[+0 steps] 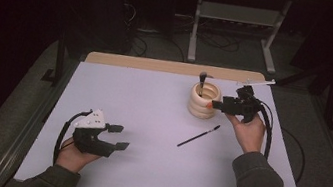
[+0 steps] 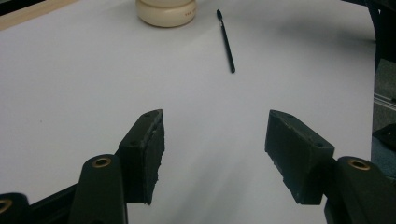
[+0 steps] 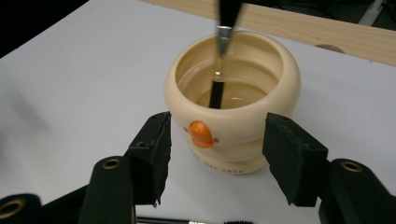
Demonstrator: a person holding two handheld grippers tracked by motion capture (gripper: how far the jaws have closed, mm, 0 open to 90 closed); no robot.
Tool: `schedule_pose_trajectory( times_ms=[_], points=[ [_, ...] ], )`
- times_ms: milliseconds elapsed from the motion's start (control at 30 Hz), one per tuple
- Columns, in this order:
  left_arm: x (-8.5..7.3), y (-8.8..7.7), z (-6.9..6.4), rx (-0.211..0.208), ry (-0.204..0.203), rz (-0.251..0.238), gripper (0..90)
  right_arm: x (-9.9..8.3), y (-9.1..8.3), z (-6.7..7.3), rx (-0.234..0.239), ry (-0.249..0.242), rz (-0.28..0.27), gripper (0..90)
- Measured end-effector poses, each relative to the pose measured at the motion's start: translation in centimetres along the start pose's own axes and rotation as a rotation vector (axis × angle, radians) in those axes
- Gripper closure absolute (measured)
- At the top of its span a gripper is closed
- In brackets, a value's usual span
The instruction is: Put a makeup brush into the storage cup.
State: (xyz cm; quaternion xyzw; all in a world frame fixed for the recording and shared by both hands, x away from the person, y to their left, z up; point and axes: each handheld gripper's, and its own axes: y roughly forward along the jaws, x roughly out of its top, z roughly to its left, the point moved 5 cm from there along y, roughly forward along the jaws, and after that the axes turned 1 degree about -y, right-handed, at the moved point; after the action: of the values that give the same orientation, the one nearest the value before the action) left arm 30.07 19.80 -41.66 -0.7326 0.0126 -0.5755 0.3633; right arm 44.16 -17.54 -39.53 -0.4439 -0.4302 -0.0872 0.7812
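A cream-coloured holder (image 1: 203, 100) of glossy ceramic or plastic stands upright on the matt white tabletop (image 1: 150, 121), towards two o'clock from the table's middle. Its wall swells in stacked rounded rings, and in the right gripper view a small orange knob (image 3: 201, 134) sits on the side facing the camera, with faint lettering below it. A makeup brush (image 3: 223, 51) stands in the holder – thin black handle down inside, a bright metal ferrule above the rim, dark bristles on top. A second brush (image 1: 198, 135), slim and all black, lies flat on the table at about five o'clock from the holder, well apart from it, its bristle end pointing to one o'clock. A strip of pale wood (image 1: 173, 67) edges the far side of the table.

The right gripper (image 1: 218, 104) is held level at three o'clock of the holder, pointing at it, the hand under it with the wrist bent and a dark cable looping back. Its blocky black jaws stand apart on either side of the holder's lower rings without pressing on them – nothing is gripped.

The left gripper (image 1: 118, 137) rests low near the table's near-left corner, at about eight o'clock from the table's middle, cradled from below by the hand (image 1: 73, 157), pointing to the right. Its jaws gape wide with only bare tabletop between them, and a grey three-cornered plate sits on top.
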Motion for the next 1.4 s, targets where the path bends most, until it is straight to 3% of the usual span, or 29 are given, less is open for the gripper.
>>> schedule_pose_trajectory(
  times_ms=[367,467,733,1133,1400],
  points=[
    [0.1,0.0,0.0,0.007,0.003,0.001,37.3,-1.3,-0.8,0.3,0.015,-0.017,-0.005,36.6],
    [0.1,0.0,-0.2,0.005,-0.004,-0.001,37.2,-1.6,-0.9,0.4,0.046,-0.008,-0.001,35.2],
    [0.0,0.0,0.0,0.003,-0.009,-0.002,37.2,-2.2,-1.0,1.1,0.067,-0.026,0.003,34.6],
    [0.1,0.2,0.0,0.001,-0.011,0.011,37.3,-3.5,-1.4,2.4,0.063,-0.125,0.025,33.2],
    [0.3,0.4,-0.1,-0.003,-0.016,0.009,37.2,-3.8,-1.8,2.7,0.073,-0.130,0.019,33.2]
  ],
)
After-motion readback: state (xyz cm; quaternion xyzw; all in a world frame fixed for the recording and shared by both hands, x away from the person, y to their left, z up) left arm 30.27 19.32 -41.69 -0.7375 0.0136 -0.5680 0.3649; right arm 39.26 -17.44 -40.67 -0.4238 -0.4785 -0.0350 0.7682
